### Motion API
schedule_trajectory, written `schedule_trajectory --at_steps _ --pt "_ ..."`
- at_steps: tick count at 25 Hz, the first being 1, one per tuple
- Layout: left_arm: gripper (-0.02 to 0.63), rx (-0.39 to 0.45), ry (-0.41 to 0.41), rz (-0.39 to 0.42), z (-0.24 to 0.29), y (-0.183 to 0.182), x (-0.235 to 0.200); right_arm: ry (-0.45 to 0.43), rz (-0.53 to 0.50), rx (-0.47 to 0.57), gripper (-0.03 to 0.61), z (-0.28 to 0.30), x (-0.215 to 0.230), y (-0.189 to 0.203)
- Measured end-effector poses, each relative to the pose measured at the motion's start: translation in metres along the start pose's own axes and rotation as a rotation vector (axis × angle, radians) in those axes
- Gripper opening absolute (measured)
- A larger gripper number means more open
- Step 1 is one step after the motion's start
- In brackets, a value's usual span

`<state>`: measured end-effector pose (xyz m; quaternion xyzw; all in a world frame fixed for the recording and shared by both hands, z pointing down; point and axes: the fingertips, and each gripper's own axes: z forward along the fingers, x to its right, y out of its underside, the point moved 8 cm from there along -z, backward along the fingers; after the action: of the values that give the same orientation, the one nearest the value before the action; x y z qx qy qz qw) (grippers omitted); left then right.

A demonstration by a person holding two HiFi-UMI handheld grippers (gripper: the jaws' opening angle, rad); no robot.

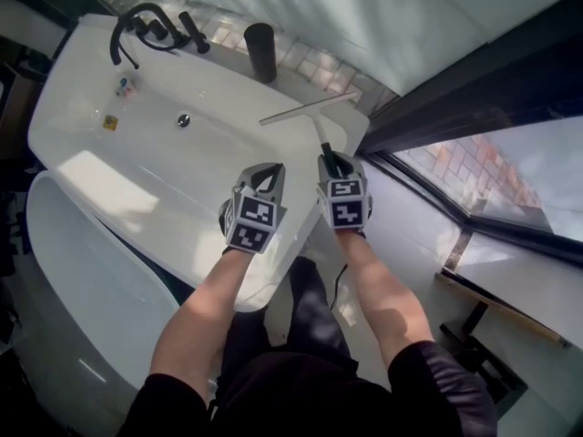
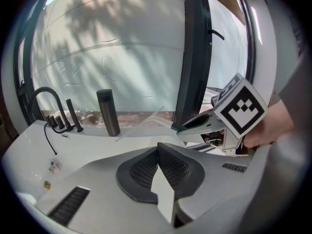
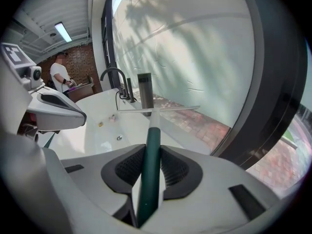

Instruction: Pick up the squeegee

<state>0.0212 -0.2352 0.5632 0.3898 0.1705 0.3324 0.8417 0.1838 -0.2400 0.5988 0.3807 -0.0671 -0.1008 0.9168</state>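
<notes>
The squeegee (image 1: 310, 107) has a pale blade and a dark green handle (image 3: 150, 150). My right gripper (image 1: 332, 160) is shut on that handle, the pads pressing it from both sides, and the blade (image 3: 158, 109) hangs crosswise in the air ahead of the jaws, over the white tub's rim (image 1: 301, 203). My left gripper (image 1: 270, 173) floats beside it to the left, shut with nothing between its pads (image 2: 171, 167). From the left gripper view the squeegee blade (image 2: 140, 125) and the right gripper (image 2: 197, 125) show to the right.
A black tumbler (image 1: 260, 51) stands on the tiled ledge behind the tub. A black faucet with a hose (image 1: 146, 27) sits at the tub's far left corner, and a drain (image 1: 183, 119) in its floor. A dark window frame (image 1: 474, 89) runs along the right. A person (image 3: 61, 77) stands far off.
</notes>
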Motion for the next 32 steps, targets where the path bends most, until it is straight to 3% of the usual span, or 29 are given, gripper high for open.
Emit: schedule_trajectory --at_steps 12,17,26,32 --pt "0.000 0.180 0.033 0.041 -0.198 0.020 0.033 0.074 -0.014 0.180 0.100 -0.220 -0.127 -0.020" --pt "0.000 0.218 0.034 0.081 -0.271 0.015 0.053 0.043 -0.025 0.203 0.100 -0.293 -0.174 -0.019" --pt "0.000 0.264 -0.058 0.086 -0.311 -0.001 0.088 -0.064 -0.116 0.241 0.100 -0.346 -0.182 -0.008" --pt "0.000 0.263 -0.063 0.128 -0.324 -0.016 0.116 -0.111 -0.156 0.259 0.100 -0.365 -0.174 0.002"
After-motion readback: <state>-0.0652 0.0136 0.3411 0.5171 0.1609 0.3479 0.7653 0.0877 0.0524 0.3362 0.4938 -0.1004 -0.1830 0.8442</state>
